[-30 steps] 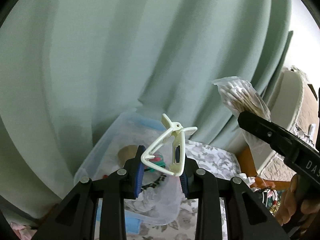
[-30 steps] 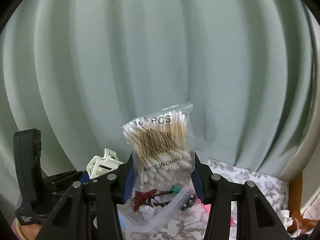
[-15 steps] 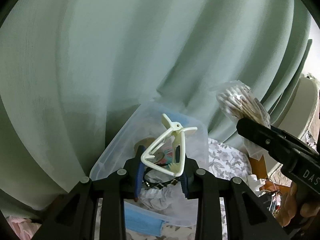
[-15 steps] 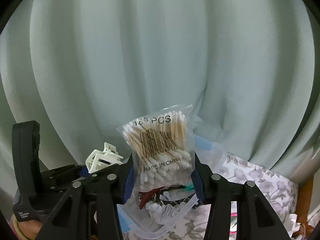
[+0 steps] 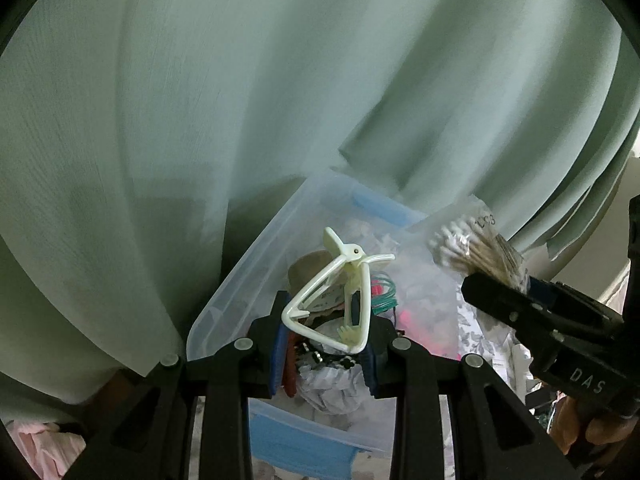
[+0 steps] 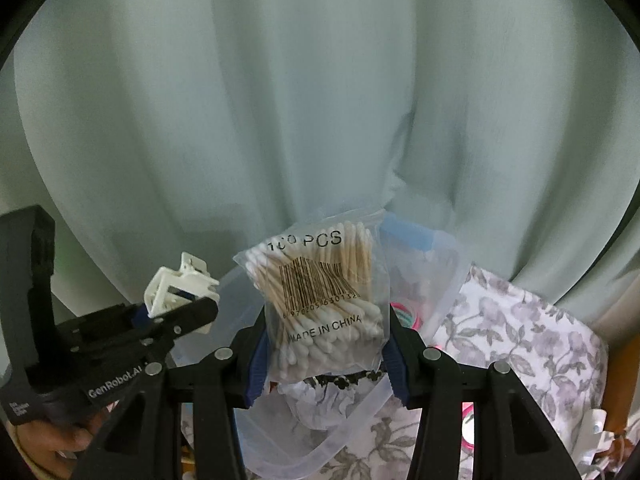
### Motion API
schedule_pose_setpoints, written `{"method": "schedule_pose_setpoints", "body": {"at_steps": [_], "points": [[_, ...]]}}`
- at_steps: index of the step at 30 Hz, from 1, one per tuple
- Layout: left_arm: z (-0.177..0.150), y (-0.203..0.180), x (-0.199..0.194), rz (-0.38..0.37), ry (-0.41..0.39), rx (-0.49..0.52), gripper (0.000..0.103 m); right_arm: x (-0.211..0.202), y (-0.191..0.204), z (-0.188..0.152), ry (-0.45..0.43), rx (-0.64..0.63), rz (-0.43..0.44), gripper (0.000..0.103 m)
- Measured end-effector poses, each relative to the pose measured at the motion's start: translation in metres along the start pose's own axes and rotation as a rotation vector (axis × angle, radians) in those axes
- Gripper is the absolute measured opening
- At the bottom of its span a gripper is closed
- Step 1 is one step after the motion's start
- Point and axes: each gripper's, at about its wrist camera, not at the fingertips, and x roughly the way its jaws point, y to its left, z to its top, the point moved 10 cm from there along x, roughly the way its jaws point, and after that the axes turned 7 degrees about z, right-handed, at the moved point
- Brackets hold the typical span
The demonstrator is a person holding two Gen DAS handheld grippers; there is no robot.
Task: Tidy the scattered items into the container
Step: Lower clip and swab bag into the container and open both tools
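Note:
My left gripper (image 5: 325, 354) is shut on a cream plastic hair claw clip (image 5: 340, 292) and holds it over the clear plastic container (image 5: 256, 256) with blue handles. My right gripper (image 6: 326, 354) is shut on a clear bag of cotton swabs (image 6: 320, 300) and holds it above the same container (image 6: 444, 276). The bag also shows at the right of the left wrist view (image 5: 476, 248), and the clip at the left of the right wrist view (image 6: 176, 284). The container holds a white ruffled item (image 5: 332, 384), coloured hair ties (image 5: 380, 292) and other small things.
A pale green curtain (image 5: 240, 100) hangs right behind the container. The container stands on a floral cloth (image 6: 516, 344). Pink items (image 6: 466, 424) lie on the cloth at the right. Pink fabric (image 5: 44, 444) shows at the lower left.
Both grippers have moved forward and lower toward the container, which now looks larger and nearer beneath them. Both still hold their items.

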Motion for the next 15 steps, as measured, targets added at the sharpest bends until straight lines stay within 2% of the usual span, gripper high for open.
{"method": "schedule_pose_setpoints", "body": {"at_steps": [11, 13, 15], "points": [[-0.010, 0.003, 0.000, 0.009, 0.027, -0.001, 0.033, 0.007, 0.011, -0.007, 0.075, 0.003, -0.017, 0.054], [-0.009, 0.004, -0.002, 0.010, 0.028, -0.003, 0.035, 0.012, 0.011, -0.006, 0.083, 0.003, -0.018, 0.054], [-0.008, 0.005, -0.001, 0.005, 0.024, -0.007, 0.047, 0.013, 0.012, -0.009, 0.093, 0.002, -0.018, 0.054]]}}
